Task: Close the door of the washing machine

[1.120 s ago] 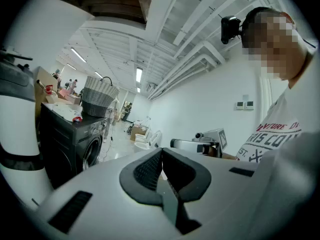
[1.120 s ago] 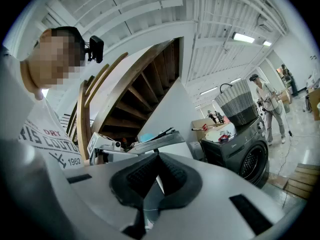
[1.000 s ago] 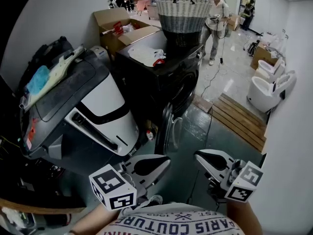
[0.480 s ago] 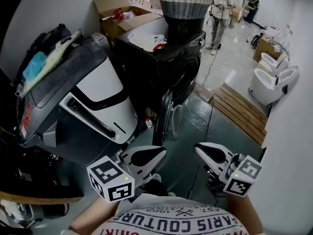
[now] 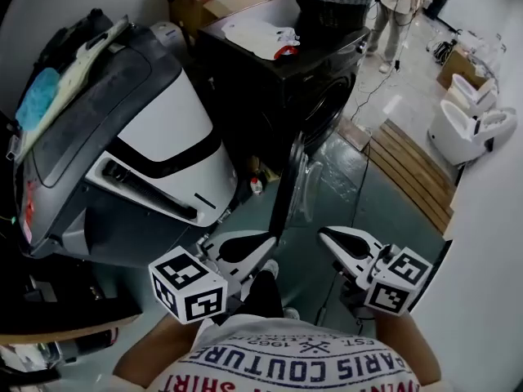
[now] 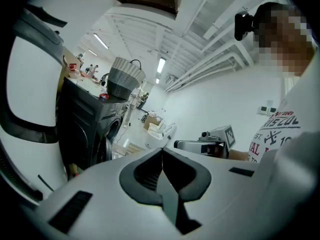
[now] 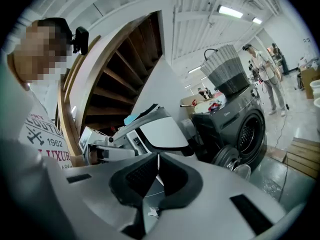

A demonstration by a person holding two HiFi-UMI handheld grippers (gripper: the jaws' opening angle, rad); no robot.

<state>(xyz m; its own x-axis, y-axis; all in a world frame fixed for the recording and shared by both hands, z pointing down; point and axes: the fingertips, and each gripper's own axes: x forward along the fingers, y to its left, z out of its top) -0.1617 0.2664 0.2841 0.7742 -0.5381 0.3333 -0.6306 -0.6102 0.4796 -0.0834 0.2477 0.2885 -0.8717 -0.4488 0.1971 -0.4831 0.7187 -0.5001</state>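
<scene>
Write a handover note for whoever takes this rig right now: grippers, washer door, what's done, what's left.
Left gripper: jaws shut, nothing between them.
Right gripper: the same.
Both are held low, short of the door, touching nothing.
The door stands open, edge-on toward the person, at the front of the dark washing machine.
Done: nothing on the door yet.
Left: push the door shut against the machine's front.

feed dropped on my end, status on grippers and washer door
Left gripper and right gripper shut, empty, touching nothing. Washing machine door wide open. Small bottle on floor just left of the door.
</scene>
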